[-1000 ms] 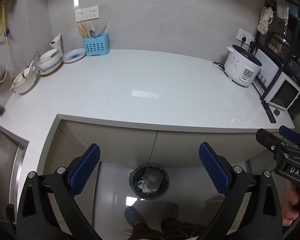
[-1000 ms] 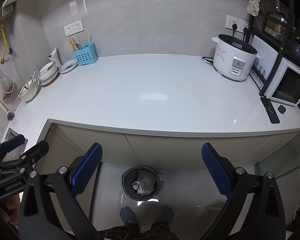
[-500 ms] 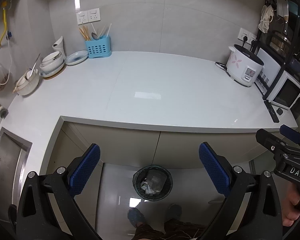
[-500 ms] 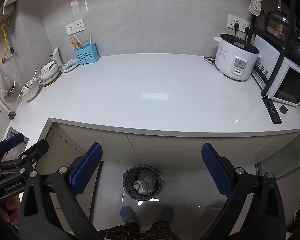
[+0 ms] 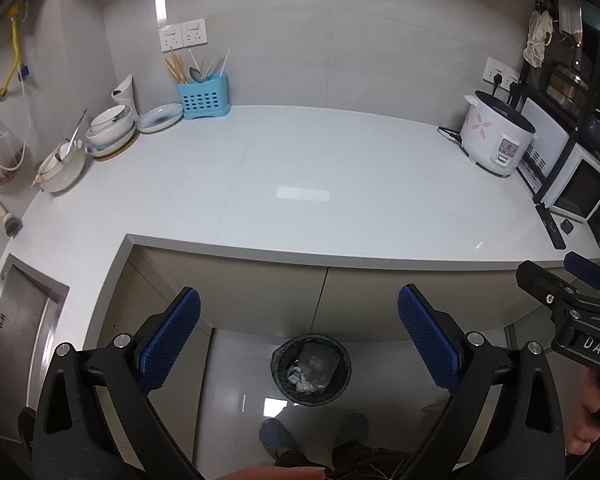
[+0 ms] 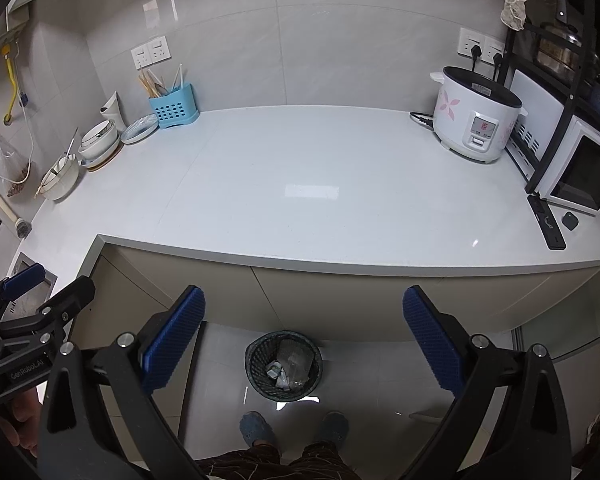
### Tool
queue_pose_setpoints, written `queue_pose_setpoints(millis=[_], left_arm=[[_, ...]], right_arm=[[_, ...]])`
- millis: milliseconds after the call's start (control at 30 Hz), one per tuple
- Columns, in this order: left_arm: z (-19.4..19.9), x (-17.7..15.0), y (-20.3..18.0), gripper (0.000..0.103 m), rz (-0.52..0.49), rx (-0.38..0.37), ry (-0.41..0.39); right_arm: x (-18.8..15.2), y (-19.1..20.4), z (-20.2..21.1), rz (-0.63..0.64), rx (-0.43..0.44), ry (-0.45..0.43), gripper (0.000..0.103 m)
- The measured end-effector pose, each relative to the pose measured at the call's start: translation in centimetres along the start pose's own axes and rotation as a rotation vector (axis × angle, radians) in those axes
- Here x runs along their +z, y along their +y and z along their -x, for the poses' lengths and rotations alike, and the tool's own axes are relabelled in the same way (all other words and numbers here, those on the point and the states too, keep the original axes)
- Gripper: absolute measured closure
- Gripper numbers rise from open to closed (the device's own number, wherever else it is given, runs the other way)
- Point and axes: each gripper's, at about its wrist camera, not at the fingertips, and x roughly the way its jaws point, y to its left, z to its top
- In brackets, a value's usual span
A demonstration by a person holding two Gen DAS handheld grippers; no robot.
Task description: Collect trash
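A black mesh trash bin point(image 5: 311, 369) point(image 6: 284, 365) stands on the floor below the counter's front edge, with crumpled wrappers and paper scraps inside. My left gripper point(image 5: 299, 338) hangs open high above the floor, nothing between its blue pads. My right gripper point(image 6: 304, 338) is likewise open and empty, held at about the same height. Each gripper shows in the other's view: the right one point(image 5: 568, 280) at the right edge, the left one point(image 6: 44, 292) at the left edge. The white countertop point(image 5: 340, 184) carries no loose trash that I can see.
A rice cooker point(image 6: 476, 130), a microwave point(image 6: 580, 176) on a black rack and a remote point(image 6: 548, 222) sit at the right. Bowls and plates point(image 5: 108, 128) and a blue utensil holder point(image 5: 202, 98) stand at the back left. A person's slippered feet point(image 6: 292, 430) stand near the bin.
Both grippers have drawn back and risen slightly, so the counter and bin look a little farther away. Both stay open and empty.
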Motion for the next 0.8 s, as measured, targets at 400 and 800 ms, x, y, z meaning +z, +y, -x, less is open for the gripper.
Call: queue_pose_setpoints(millis=[400,800], left_arm=[[-0.4,0.2,0.0,0.006,0.006,-0.002,0.002],[-0.8,0.4,-0.3,0.006,0.005,-0.014,0.007]], right_arm=[[0.2,0.5,-0.6,0.002,0.005,0.006,0.008],[0.6,0.6,-1.0,0.011,0.007,0.008,0.008]])
